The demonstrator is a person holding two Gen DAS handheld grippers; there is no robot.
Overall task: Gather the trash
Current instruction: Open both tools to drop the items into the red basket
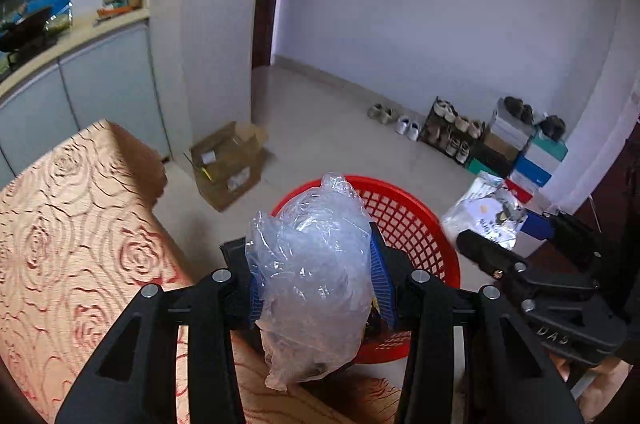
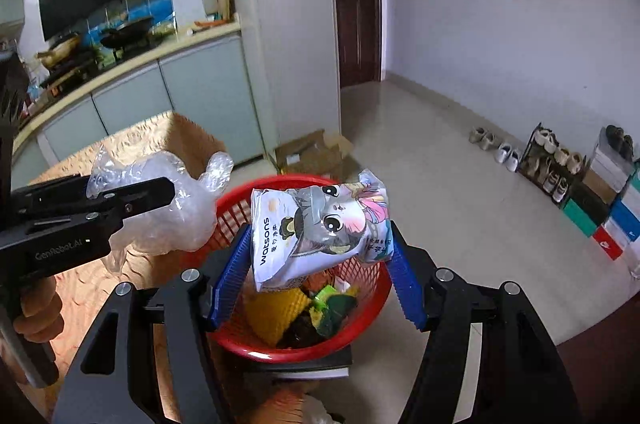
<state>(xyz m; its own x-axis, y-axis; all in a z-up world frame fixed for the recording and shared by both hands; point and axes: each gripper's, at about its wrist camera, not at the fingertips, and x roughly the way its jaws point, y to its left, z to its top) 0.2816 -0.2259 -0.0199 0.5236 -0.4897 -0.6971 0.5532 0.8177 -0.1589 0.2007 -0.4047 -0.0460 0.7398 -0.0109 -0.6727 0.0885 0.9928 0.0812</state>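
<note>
My left gripper [image 1: 316, 280] is shut on a crumpled clear plastic bag [image 1: 312, 224], which bulges above and below the blue pads. Just beyond it stands a red mesh basket [image 1: 404, 220]. In the right wrist view my right gripper [image 2: 320, 256] is shut on a white Watsons packet [image 2: 316, 228] with a cartoon face, held over the red basket [image 2: 360, 320]. Yellow, green and dark scraps lie inside that basket. The left gripper [image 2: 128, 187] with its plastic bag [image 2: 180, 212] hangs left of the basket rim. From the left wrist view, the right gripper [image 1: 516, 236] and packet [image 1: 480, 212] show to the right.
A table with a rose-patterned cloth [image 1: 72, 224] lies to the left of the basket. An open cardboard box [image 1: 228, 159] sits on the tiled floor. Shoes, a rack [image 1: 452, 131] and stacked shoe boxes [image 1: 532, 159] line the far wall. A kitchen counter [image 2: 132, 59] runs behind the table.
</note>
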